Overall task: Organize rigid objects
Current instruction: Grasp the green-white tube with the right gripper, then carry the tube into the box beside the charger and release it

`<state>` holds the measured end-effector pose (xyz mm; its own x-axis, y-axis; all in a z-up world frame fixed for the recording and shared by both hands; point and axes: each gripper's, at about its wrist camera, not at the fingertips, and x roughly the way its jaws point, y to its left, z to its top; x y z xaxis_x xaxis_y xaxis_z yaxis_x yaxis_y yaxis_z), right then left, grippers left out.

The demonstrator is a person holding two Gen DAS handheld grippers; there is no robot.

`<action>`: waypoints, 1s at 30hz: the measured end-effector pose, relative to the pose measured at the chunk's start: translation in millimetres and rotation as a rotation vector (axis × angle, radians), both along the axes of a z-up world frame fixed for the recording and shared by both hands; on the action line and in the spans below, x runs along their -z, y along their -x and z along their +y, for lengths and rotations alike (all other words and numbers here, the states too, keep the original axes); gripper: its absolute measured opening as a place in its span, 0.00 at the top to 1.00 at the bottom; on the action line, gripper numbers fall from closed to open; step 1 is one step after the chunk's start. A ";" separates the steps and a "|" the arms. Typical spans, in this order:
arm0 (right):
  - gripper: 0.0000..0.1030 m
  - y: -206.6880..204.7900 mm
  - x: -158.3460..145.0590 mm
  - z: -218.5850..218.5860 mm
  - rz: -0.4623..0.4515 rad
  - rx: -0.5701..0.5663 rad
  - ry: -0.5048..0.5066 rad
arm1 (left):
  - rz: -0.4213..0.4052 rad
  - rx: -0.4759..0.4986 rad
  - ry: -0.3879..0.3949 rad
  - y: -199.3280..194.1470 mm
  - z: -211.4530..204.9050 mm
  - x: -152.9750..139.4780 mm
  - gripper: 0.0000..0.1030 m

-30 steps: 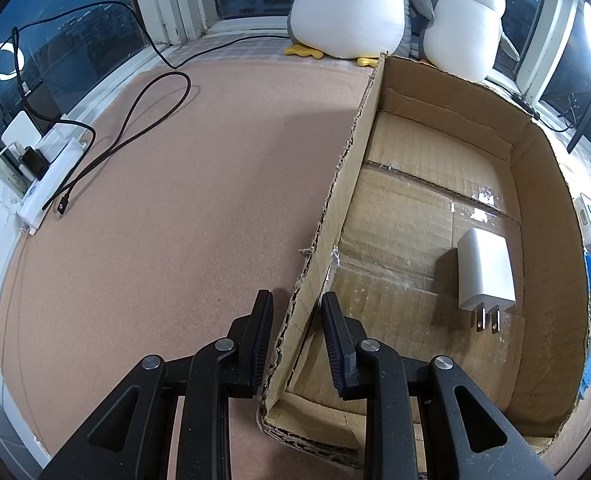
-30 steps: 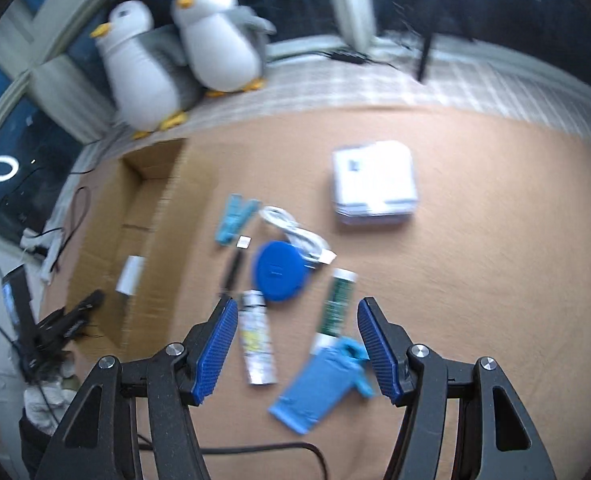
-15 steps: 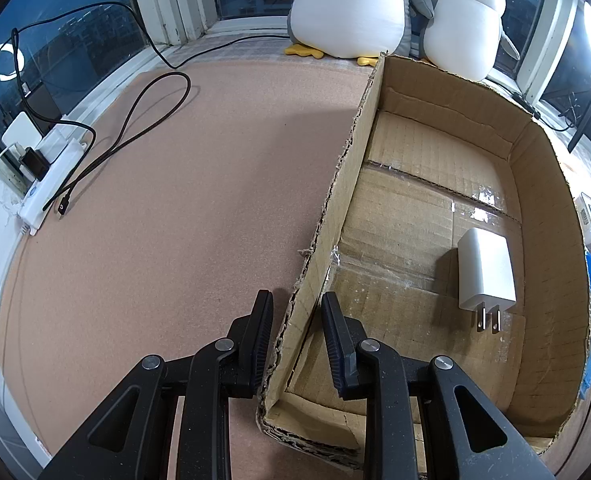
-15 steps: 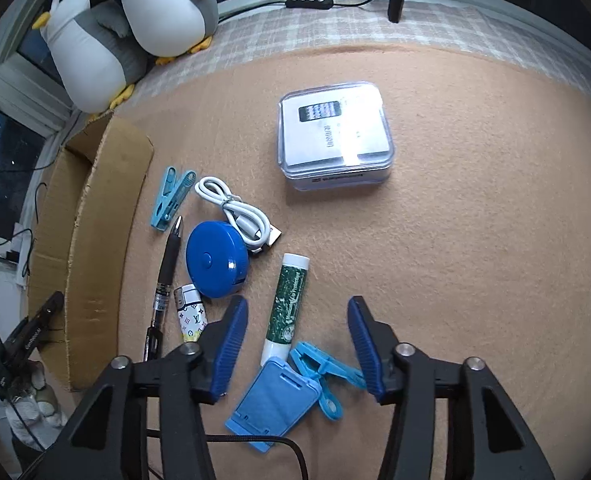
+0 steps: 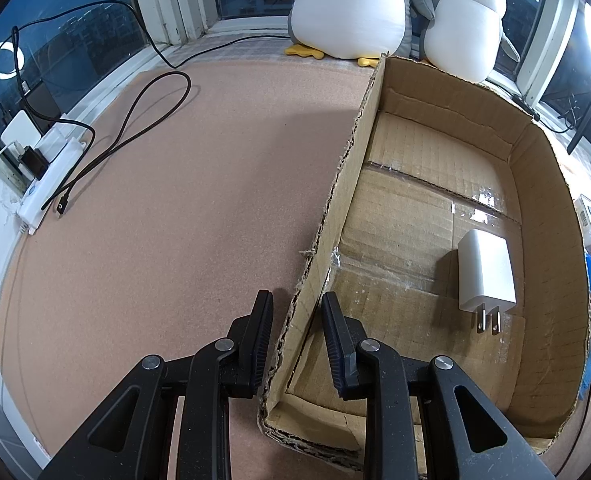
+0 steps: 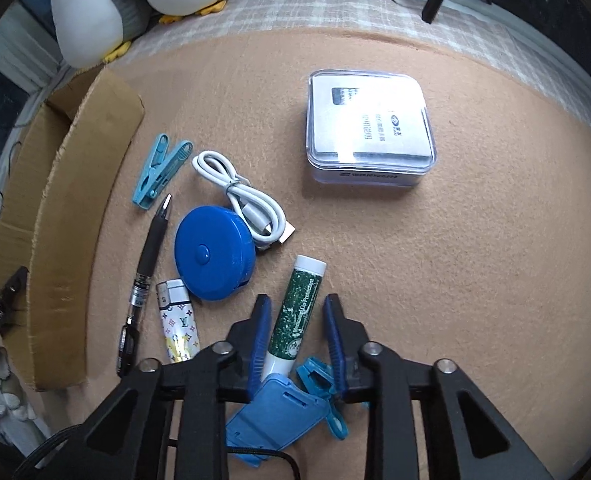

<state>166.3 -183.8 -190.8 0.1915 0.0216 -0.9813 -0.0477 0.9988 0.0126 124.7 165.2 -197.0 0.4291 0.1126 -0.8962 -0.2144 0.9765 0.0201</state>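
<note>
The right tongs [image 6: 295, 334] have dropped over the green lip-balm tube [image 6: 295, 312] and narrowed since a second ago; they are closing now, the tube lying on the bench [image 6: 455, 260] between the 2 blue fingers [image 6: 260, 332], pads not yet pressing. That suggests the tube is the next item bound for the cardboard box [image 5: 551, 240]. The left tongs [image 5: 293, 332] have not shifted, pinching the box's near wall. Inside, ahead and right of them, lies 1 white charger [image 5: 485, 272].

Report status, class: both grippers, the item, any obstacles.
Left gripper clamped on brown cardboard box wall. Right gripper jaws closing around green lip-balm tube, not yet pressing. Blue plastic clip beneath.
</note>
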 end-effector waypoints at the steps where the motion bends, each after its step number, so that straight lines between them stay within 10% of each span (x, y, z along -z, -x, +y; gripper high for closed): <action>1: 0.80 -1.3 0.4 2.8 -0.003 -0.010 0.012 | 0.000 0.000 0.000 0.0 -0.1 0.0 0.73; 21: 0.87 11.8 -24.0 -64.5 -0.099 0.162 -0.218 | -0.001 0.000 -0.001 -0.2 0.2 0.2 0.73; 30: 0.87 3.2 -68.7 -13.1 -0.178 0.054 -0.281 | -0.002 0.000 -0.001 -0.3 0.3 0.1 0.73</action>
